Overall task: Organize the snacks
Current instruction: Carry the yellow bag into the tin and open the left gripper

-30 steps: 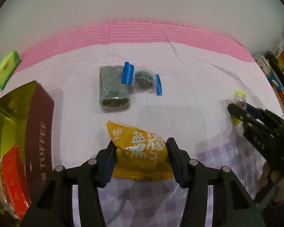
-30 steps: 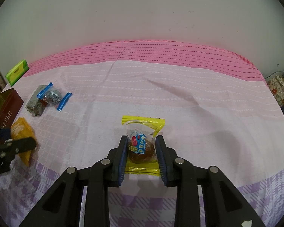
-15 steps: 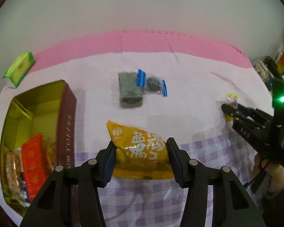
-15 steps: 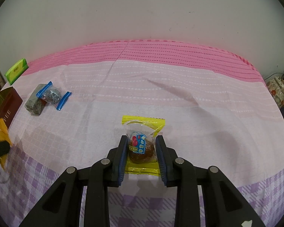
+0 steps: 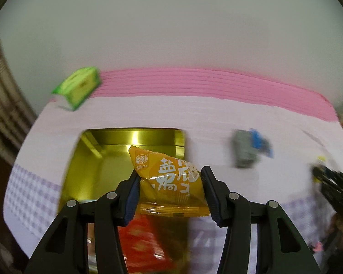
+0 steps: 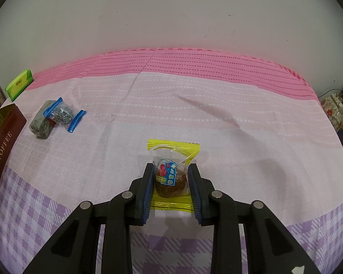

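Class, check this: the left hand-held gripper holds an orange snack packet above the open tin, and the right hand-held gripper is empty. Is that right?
Not quite. The right hand-held gripper is not empty: the right wrist view shows it shut on a yellow-edged sweet. The left hand-held gripper does hold the orange packet above the tin.

Black angular plastic fingers (image 6: pixel 148 191) — ribbed blue pads, round silver screws — on both grippers.

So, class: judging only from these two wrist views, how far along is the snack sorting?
Done: a red packet lies in the gold tin. In hand: the left gripper holds an orange snack packet over the tin; the right gripper clamps a yellow-edged clear sweet wrapper. Left: two grey packets on the cloth.
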### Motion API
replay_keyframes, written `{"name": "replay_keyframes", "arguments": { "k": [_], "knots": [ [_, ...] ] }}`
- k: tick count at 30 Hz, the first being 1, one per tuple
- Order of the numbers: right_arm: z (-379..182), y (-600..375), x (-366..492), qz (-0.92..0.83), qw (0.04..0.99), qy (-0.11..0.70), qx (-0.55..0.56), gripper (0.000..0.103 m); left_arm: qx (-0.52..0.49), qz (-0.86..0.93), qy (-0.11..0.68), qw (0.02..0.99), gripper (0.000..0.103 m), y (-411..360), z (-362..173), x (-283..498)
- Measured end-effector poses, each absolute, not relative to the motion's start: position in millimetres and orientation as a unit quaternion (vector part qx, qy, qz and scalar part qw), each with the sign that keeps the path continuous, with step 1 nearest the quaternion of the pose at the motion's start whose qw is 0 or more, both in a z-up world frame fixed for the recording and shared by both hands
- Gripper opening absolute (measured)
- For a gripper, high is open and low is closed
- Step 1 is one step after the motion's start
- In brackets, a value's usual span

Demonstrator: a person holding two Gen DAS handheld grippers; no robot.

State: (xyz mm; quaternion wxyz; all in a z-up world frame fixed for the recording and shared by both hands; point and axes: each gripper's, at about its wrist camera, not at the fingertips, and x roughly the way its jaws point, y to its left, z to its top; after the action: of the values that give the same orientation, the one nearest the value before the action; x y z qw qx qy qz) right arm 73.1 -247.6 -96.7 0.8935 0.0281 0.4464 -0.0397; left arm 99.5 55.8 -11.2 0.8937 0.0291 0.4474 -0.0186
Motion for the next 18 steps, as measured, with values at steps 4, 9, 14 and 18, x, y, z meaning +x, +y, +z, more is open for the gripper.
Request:
{"name": "replay_keyframes", "arguments": {
  "k": [4, 9, 14, 18],
  "knots": [
    [-97, -248, 73, -0.04, 0.894, 0.446, 0.028, 0.028, 0.039, 0.014, 0.455, 0.89, 0.052, 87, -23, 114],
    [-96, -248, 73, -0.041, 0.893, 0.446, 0.027, 0.028, 0.041, 0.032, 0.47, 0.881, 0.052, 111, -39, 128],
    [-96, -247, 73, -0.042, 0.893, 0.447, 0.025, 0.028, 0.046, 0.035, 0.485, 0.873, 0.052, 119, -56, 139],
    [-95, -247, 73, -0.041, 0.893, 0.447, 0.024, 0.028, 0.051, 0.036, 0.494, 0.867, 0.052, 120, -68, 145]
  ]
}}
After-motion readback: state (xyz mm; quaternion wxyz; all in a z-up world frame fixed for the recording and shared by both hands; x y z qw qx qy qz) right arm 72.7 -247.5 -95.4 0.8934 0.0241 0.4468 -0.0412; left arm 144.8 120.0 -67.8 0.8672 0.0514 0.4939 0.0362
